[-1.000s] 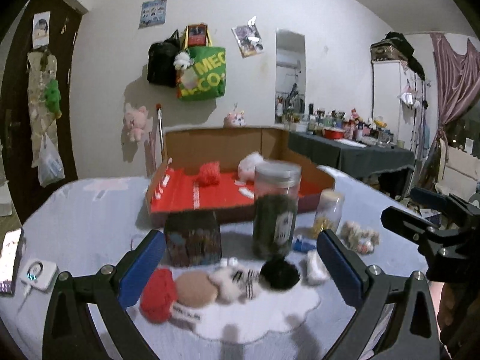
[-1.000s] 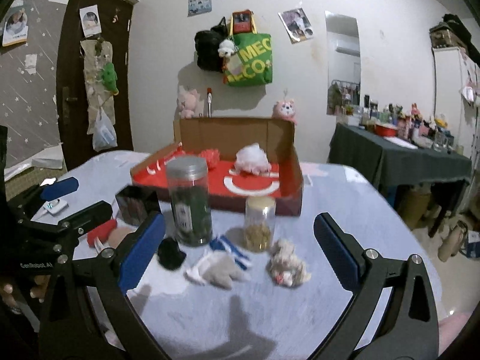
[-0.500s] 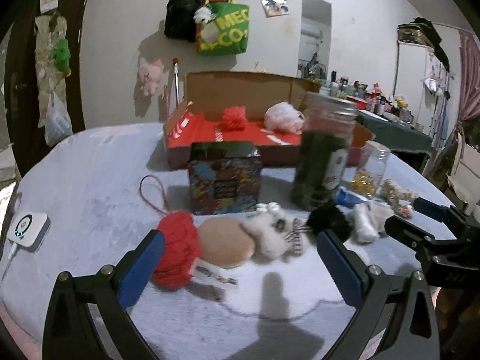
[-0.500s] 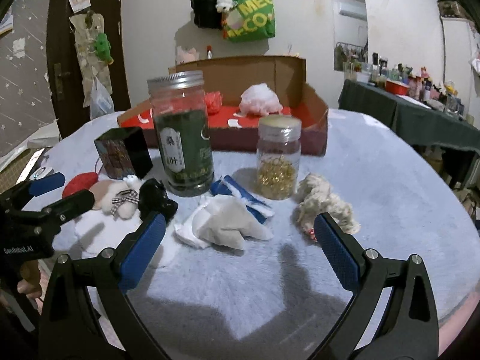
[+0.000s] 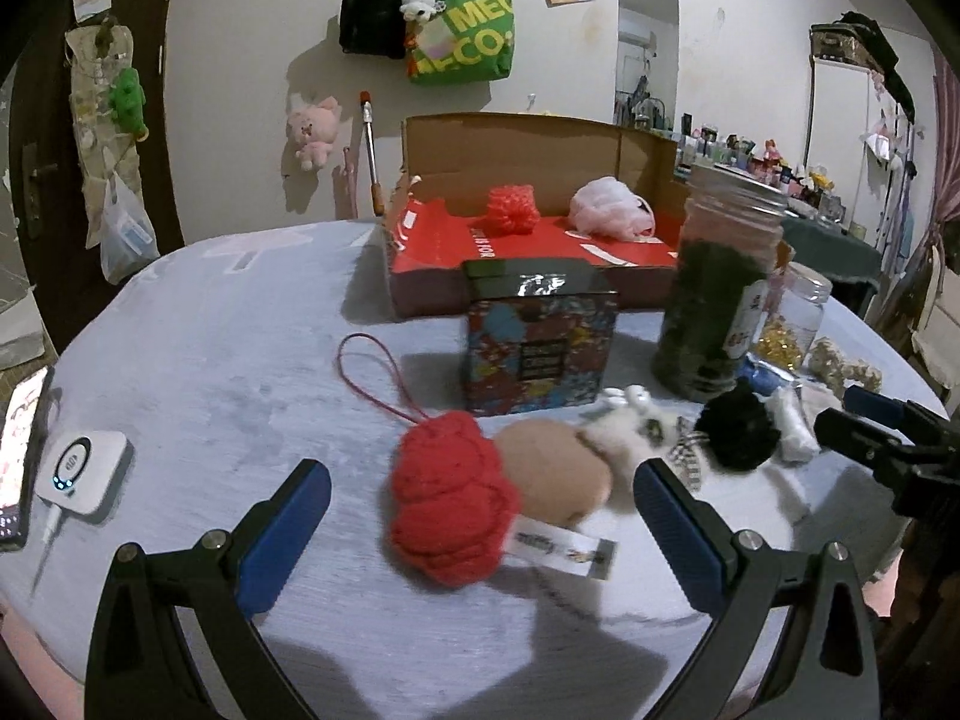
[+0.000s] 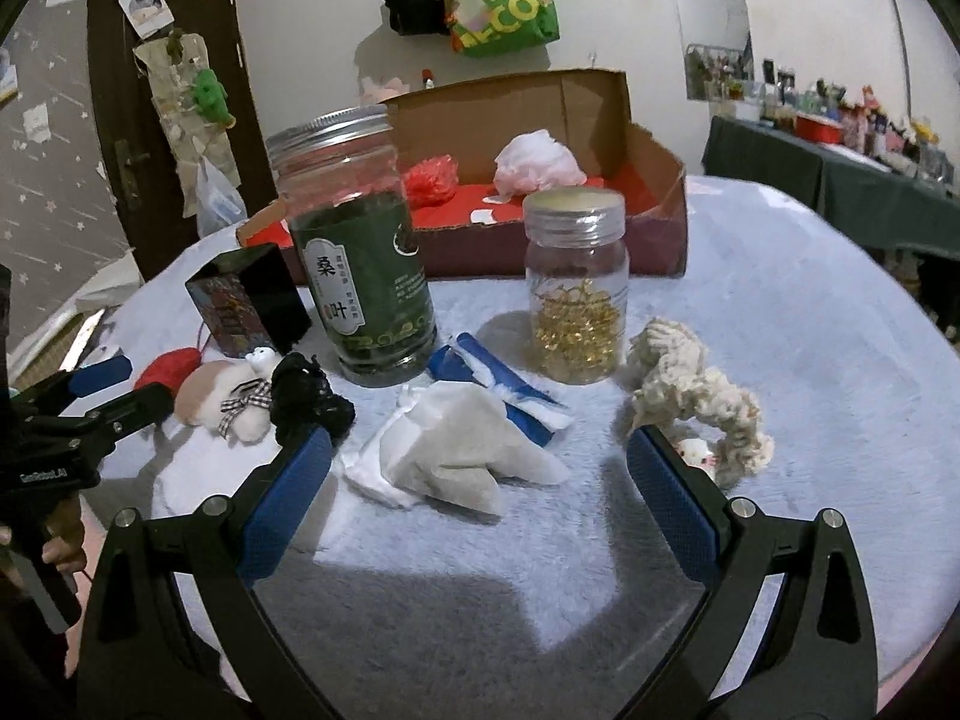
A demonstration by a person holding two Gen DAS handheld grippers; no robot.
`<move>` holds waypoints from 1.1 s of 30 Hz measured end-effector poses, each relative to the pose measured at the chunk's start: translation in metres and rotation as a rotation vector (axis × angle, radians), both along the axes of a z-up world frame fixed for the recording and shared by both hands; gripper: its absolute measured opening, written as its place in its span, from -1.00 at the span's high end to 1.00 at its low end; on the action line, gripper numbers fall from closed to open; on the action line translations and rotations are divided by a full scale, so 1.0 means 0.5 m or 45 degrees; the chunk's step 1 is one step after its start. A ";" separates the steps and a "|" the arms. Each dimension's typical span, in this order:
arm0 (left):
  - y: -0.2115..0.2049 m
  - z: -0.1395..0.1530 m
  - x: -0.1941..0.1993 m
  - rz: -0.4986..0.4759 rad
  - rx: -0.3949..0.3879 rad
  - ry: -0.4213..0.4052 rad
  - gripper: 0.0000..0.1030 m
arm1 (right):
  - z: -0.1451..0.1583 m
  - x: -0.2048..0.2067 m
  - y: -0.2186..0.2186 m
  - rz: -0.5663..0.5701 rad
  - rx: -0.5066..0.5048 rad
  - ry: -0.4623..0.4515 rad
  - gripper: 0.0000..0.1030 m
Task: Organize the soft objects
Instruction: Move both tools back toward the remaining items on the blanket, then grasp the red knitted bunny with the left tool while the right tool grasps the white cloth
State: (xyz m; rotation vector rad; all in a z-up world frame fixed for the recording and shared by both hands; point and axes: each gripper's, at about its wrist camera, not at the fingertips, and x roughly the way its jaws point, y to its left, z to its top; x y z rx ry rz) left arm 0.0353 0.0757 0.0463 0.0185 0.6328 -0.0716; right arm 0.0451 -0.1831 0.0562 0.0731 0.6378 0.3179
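My left gripper [image 5: 480, 525] is open, low over the table, its jaws either side of a red knitted ball [image 5: 451, 495] with a cord and tag. Beside it lie a tan plush [image 5: 555, 471], a small white bear [image 5: 624, 426] and a black pompom [image 5: 735, 429]. My right gripper [image 6: 480, 495] is open over a grey-white soft cloth [image 6: 459, 459], with a cream rope toy [image 6: 690, 390] at its right finger and blue-white fabric [image 6: 504, 384] behind. An open cardboard box with a red floor [image 5: 540, 240] holds a red pompom [image 5: 511, 210] and a pink one [image 5: 606, 213].
A tall green-filled jar [image 6: 360, 264], a small jar of gold pins [image 6: 576, 282] and a patterned tin [image 5: 537, 336] stand among the soft things. A white device [image 5: 81, 474] and a phone [image 5: 18, 450] lie at the table's left edge.
Both grippers have moved forward and down toward the table. The red ball now sits between the left jaws, and the grey cloth between the right jaws.
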 end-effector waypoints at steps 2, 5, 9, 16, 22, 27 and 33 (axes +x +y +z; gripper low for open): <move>0.009 0.001 0.003 0.016 0.010 0.006 -1.00 | -0.001 0.004 -0.002 0.011 0.020 0.013 -0.84; 0.025 -0.003 0.010 0.035 0.011 0.031 -1.00 | -0.006 0.011 -0.007 0.027 0.043 0.039 -0.61; 0.042 -0.020 0.020 0.046 0.001 0.076 -0.87 | -0.012 0.017 -0.015 0.046 0.087 0.069 -0.34; 0.053 -0.030 0.022 -0.030 -0.131 0.121 0.19 | -0.010 0.014 -0.026 0.080 0.123 0.071 0.39; 0.030 0.009 0.001 -0.066 -0.103 0.057 0.22 | 0.020 -0.008 -0.023 0.087 0.094 -0.006 0.53; -0.001 0.035 -0.011 -0.122 -0.099 0.027 0.22 | 0.037 -0.006 -0.028 0.103 0.085 -0.010 0.53; -0.077 0.049 -0.009 -0.284 -0.134 0.026 0.22 | 0.055 -0.008 -0.024 0.145 0.094 -0.008 0.53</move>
